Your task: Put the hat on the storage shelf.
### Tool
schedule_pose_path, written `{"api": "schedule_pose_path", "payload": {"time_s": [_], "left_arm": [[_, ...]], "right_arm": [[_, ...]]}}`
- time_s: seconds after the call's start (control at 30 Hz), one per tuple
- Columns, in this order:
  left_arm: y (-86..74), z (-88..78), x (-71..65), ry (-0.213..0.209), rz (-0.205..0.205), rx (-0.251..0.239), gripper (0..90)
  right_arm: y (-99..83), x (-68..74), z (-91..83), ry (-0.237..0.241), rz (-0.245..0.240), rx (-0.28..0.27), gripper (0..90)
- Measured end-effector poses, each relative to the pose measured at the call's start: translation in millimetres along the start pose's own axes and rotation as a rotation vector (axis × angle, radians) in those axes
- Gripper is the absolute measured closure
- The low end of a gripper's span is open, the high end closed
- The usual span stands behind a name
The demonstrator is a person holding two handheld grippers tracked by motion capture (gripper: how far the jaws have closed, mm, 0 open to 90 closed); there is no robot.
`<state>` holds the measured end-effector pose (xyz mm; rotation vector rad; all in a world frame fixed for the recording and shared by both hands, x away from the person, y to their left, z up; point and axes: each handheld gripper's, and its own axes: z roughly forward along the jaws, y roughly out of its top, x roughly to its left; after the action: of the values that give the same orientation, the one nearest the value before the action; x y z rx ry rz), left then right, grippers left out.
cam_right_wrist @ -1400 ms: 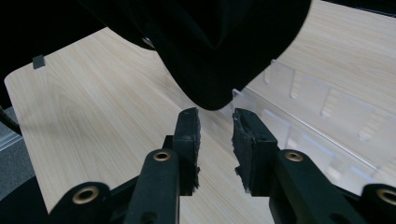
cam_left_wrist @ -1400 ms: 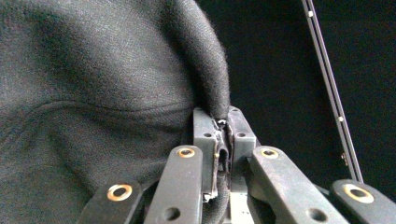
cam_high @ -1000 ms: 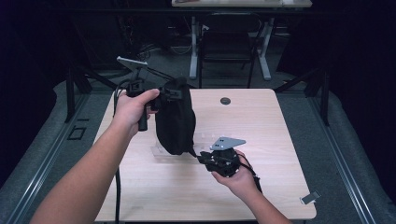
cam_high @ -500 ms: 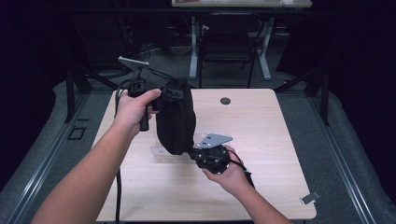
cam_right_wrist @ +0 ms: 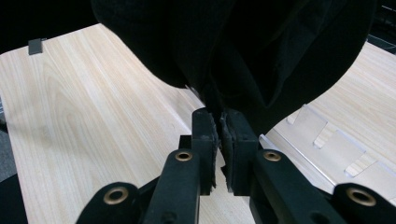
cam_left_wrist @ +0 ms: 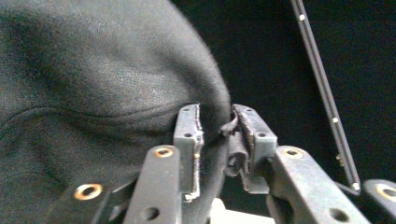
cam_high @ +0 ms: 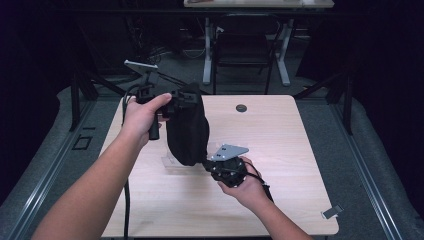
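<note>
High view overlooks table; both gripper views closely share black cloth.

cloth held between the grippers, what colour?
Black cloth, plain with no pattern; the left gripper view shows its weave best.

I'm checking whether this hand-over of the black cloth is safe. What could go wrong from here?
1. The left tongs have just been opening, with the black cloth between their pads; its top may slip free.
2. The right tongs pinch only the bottom edge, so the cloth could drop onto the table.
3. It hangs over a clear plastic stand and might knock it.
</note>
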<state>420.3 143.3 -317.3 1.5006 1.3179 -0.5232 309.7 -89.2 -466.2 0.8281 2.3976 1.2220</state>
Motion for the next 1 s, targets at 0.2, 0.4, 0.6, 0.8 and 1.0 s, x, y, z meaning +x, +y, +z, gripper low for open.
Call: {"api": "schedule_pose_path", "payload": {"time_s": [0.2, 0.4, 0.6, 0.8, 1.0], "left_arm": [[0.2, 1.3, 3.2, 0.035, 0.003, 0.016, 79.9], [-2.0, 8.4, 3.2, 0.052, 0.012, 0.056, 89.9], [-2.6, 9.6, 3.7, 0.046, 0.008, 0.061, 89.9], [-4.7, 8.7, -0.2, 0.026, 0.024, 0.056, 81.1], [-3.0, -2.5, 3.0, 0.038, 0.026, 0.019, 71.4]], "right_arm": [[1.1, -1.1, 1.1, 0.006, 0.013, -0.002, 85.7], [2.8, -0.5, 3.2, -0.005, 0.009, -0.005, 80.1], [2.1, -1.4, 5.6, -0.008, -0.004, 0.010, 84.9], [-2.7, -0.5, 3.3, -0.031, -0.018, 0.011, 85.7], [-9.2, -0.8, 1.0, -0.038, -0.023, 0.020, 86.0]]}}
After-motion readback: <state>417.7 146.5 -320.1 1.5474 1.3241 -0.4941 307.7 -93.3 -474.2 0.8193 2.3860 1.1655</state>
